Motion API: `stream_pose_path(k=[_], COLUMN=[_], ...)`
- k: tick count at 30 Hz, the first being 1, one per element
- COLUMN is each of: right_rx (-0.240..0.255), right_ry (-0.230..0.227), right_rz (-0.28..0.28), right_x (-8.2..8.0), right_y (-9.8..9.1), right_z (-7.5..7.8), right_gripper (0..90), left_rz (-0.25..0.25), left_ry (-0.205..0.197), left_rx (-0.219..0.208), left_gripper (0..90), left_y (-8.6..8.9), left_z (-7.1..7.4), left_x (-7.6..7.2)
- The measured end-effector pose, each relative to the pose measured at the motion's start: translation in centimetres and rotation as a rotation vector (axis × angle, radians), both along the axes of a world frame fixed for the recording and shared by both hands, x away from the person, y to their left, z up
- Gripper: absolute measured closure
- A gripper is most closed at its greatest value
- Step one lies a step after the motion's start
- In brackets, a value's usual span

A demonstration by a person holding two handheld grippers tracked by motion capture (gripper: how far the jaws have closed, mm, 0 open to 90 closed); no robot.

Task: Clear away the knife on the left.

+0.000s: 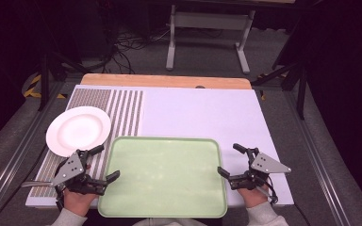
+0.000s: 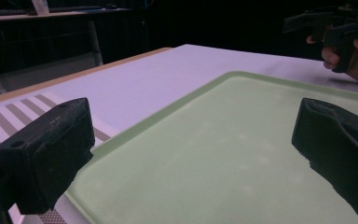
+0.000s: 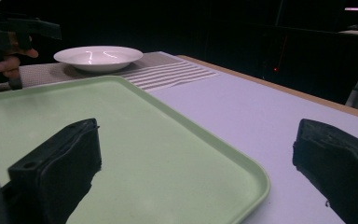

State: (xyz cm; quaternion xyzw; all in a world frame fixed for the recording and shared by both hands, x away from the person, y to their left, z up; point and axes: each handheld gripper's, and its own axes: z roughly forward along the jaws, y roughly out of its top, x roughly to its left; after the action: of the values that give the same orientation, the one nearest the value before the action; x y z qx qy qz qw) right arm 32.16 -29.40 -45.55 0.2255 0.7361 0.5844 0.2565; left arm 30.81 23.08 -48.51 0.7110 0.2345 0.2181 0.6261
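Note:
A pale green tray [image 1: 162, 174] lies empty at the table's near edge. A white plate [image 1: 78, 129] rests on the striped mat to its far left, also empty. My left gripper [image 1: 105, 162] is open at the tray's left rim, one jaw over the mat and one over the tray. My right gripper [image 1: 230, 159] is open at the tray's right rim. In the left gripper view the gripper [image 2: 191, 149] spans the tray [image 2: 223, 154] corner with nothing between the jaws. In the right gripper view the gripper [image 3: 196, 163] straddles the tray [image 3: 135, 140] edge, with the plate [image 3: 98, 57] far off.
A striped mat [image 1: 118, 113] covers the left part of the white tabletop [image 1: 202, 113], which has a wooden strip [image 1: 165, 81] along its far edge. Beyond the table stand a grey frame [image 1: 207, 28] and cables on the floor.

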Motion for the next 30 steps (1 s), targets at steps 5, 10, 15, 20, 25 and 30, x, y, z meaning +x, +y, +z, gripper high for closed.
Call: stream_pose_path(k=[5, 10, 15, 20, 25, 30], right_rx=[0.006, 0.007, 0.009, 0.012, 0.012, 0.012], right_ry=[-0.005, -0.003, -0.001, -0.001, 0.003, 0.003], right_rz=[0.000, -0.003, -0.002, 0.000, -0.002, -0.002], right_x=[-0.1, -0.1, 0.0, 0.0, 0.1, 0.0], right_y=[-0.1, -0.1, -0.1, 0.0, -0.1, -0.1], right_z=[0.1, 0.0, 0.0, 0.1, 0.0, 0.0], right_gripper=[1.5, 1.5, 1.6, 1.6, 1.7, 1.8], left_rz=[-0.008, -0.015, -0.038, -0.069, -0.096, -0.138], left_ry=[0.003, 0.007, 0.006, 0.023, 0.033, 0.043], left_rx=[-0.020, -0.010, -0.001, 0.017, 0.049, 0.102], left_gripper=[0.0, 0.0, 2.1, 3.9, 5.6, 6.3], left_y=[0.2, 0.3, 0.5, 0.5, 0.5, 0.4], left_z=[0.2, 0.4, 0.7, 1.1, 1.8, 2.8], left_x=[0.0, 0.2, 0.2, 0.1, 0.1, 0.6])
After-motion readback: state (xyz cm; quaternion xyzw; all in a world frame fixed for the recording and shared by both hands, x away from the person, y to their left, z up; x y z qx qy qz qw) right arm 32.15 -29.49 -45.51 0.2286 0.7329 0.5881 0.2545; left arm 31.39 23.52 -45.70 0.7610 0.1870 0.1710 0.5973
